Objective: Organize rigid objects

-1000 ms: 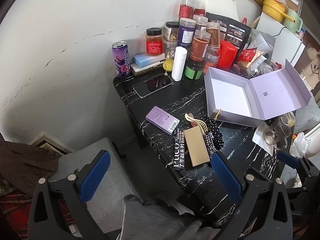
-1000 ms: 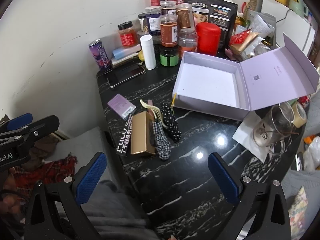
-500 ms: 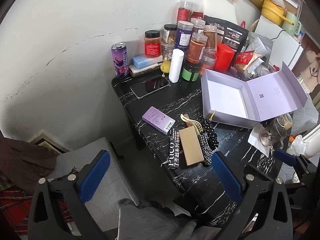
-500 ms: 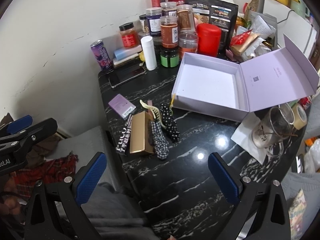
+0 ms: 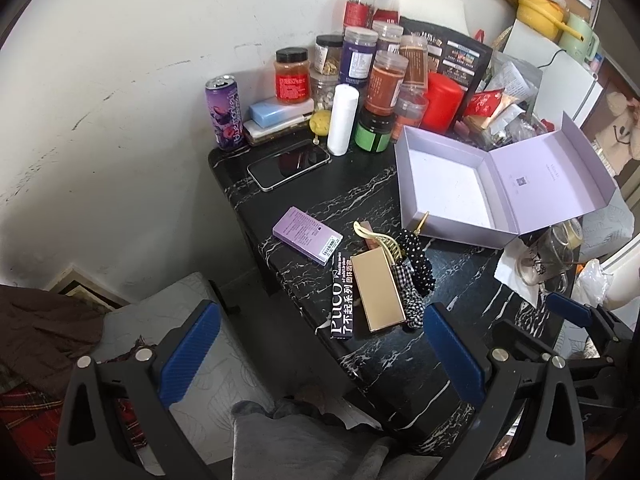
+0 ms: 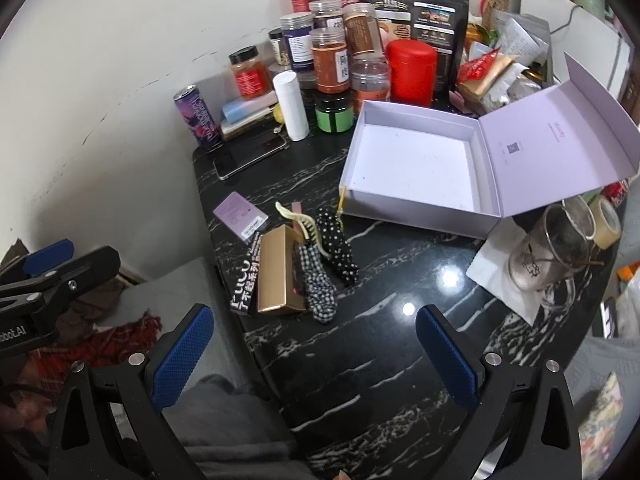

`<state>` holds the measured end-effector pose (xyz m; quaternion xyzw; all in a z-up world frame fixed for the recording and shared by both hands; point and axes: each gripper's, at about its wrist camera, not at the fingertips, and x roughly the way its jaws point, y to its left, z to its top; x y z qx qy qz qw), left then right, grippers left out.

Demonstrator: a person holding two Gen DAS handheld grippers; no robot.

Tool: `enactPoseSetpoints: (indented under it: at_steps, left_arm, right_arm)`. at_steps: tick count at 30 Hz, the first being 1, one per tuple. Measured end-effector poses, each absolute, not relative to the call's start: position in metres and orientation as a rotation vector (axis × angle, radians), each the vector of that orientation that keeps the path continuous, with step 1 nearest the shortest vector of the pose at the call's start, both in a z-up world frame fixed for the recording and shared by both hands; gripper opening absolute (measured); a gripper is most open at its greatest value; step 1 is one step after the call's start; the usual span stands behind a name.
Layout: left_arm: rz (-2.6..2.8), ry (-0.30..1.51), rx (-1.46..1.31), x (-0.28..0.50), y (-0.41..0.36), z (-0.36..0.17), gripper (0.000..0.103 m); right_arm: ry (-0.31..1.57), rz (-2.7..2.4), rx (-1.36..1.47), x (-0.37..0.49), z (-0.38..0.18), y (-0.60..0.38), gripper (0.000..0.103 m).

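An open lilac box [image 5: 460, 236] [image 6: 420, 220] lies empty on the black marble table [image 5: 360, 196] [image 6: 360, 360]. In front of it sit a gold box [image 5: 378, 294] [image 6: 276, 276], a black PUCO carton [image 5: 342, 300] [image 6: 246, 280], a small lilac carton [image 5: 306, 236] [image 6: 240, 216], a cream hair claw [image 5: 378, 238] [image 6: 298, 222] and two scrunchies [image 5: 418, 264] [image 6: 338, 244]. My left gripper [image 5: 320, 352] hangs open over the table's near left edge, short of the gold box. My right gripper [image 6: 312, 356] is open above the bare front of the table. Neither holds anything.
Several jars [image 5: 386, 84], a purple can [image 5: 224, 112], a white bottle [image 5: 342, 120], a red canister [image 5: 442, 102] and a phone [image 5: 288, 164] crowd the back by the wall. A glass mug [image 6: 552, 248] and a tape roll [image 6: 608, 220] stand right. A grey chair cushion [image 5: 168, 320] lies lower left.
The left wrist view has drawn back slightly from the table. Nothing on the table has moved, and both grippers remain open.
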<state>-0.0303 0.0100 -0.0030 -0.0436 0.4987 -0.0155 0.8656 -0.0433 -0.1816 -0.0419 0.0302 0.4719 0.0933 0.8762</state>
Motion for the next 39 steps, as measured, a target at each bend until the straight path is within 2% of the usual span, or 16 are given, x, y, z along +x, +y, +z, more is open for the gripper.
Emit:
enactPoseSetpoints:
  at_steps: [16, 39]
  left_arm:
    - [-0.026, 1.177, -0.044, 0.014, 0.007, -0.06, 0.103]
    - [-0.165, 1.177, 0.17, 0.11, 0.008, -0.137, 0.103]
  right_arm:
    - [1.001, 0.212, 0.049, -0.008, -0.07, -0.185, 0.103]
    - [1.104, 0.238, 0.048, 0.051, -0.128, -0.17, 0.103]
